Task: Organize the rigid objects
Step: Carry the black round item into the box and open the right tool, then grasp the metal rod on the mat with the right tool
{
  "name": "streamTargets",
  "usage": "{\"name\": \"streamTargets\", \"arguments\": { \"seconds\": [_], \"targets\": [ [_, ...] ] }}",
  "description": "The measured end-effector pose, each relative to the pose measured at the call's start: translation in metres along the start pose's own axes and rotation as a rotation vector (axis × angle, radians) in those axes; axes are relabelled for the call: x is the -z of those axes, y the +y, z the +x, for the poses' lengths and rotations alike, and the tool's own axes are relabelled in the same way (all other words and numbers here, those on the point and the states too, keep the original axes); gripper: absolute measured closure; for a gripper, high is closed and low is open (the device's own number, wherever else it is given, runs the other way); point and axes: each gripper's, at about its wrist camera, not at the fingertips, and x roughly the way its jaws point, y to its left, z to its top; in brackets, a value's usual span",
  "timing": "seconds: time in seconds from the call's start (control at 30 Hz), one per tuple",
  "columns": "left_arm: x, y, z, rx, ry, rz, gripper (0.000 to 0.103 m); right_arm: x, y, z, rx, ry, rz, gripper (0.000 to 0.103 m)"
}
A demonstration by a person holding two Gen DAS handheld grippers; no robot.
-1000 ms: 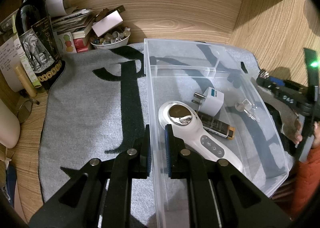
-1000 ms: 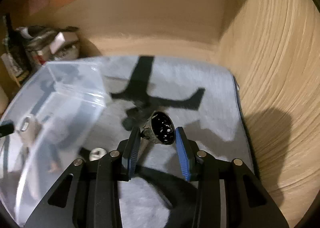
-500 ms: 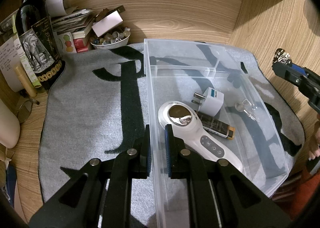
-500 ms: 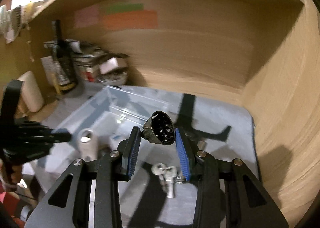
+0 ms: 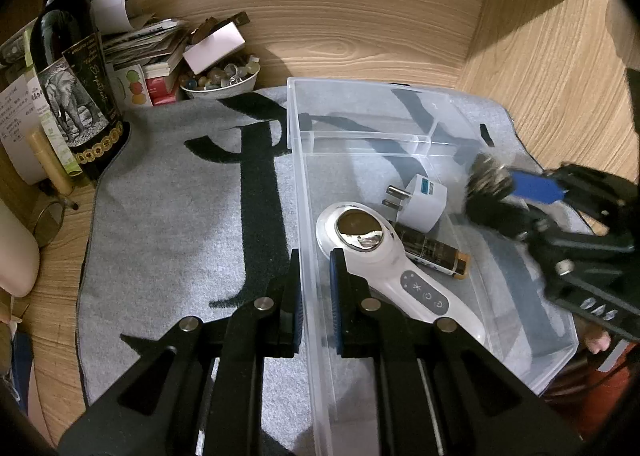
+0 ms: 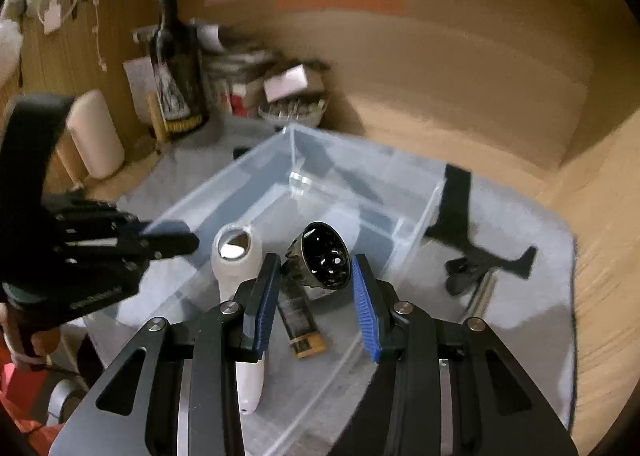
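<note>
The left gripper sits nearest in the left wrist view, jaws clenched on the near left wall of the clear plastic divided bin — one finger outside, one inside. Just past them, inside the bin's big compartment, lies a white handheld device w/ a round mirrored head, its handle running toward the near right. Touching it on the far side is a dark cylindrical battery w/ a gold end, and beyond that a white plug adapter w/ metal prongs. The right gripper comes in over the bin's right side, jaws grasping a dark round metal piece w/ small holes in its face, held in the air above the large compartment — the blue pads press its sides. In the right wrist view a silver metal rod lies on the grey felt mat w/ black markings, right of the bin. The mat covers the wooden tabletop. At the far left stand a dark wine bottle w/ an elephant label, a stack of books and papers, and a white bowl of small beads vs. the wood-grain back wall.
</note>
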Motion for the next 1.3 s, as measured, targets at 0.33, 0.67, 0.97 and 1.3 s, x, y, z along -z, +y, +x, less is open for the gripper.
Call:
{"name": "streamTargets", "arguments": {
  "seconds": [0.33, 0.67, 0.97, 1.3],
  "targets": [
    [0.0, 0.0, 0.0, -0.001, 0.0, 0.0, 0.093, 0.003, 0.009, 0.017, -0.015, 0.048, -0.03, 0.07],
    [0.0, -0.001, 0.0, -0.001, 0.0, 0.001, 0.093, -0.001, 0.013, 0.008, -0.012, 0.024, -0.04, 0.05],
    [0.0, -0.001, 0.0, -0.001, -0.001, 0.0, 0.093, -0.009, -0.009, -0.027, 0.02, -0.075, 0.022, 0.046],
    [0.0, -0.001, 0.0, -0.002, 0.0, 0.0, 0.093, -0.013, -0.048, -0.066, 0.132, -0.163, 0.081, 0.046]
  ]
}}
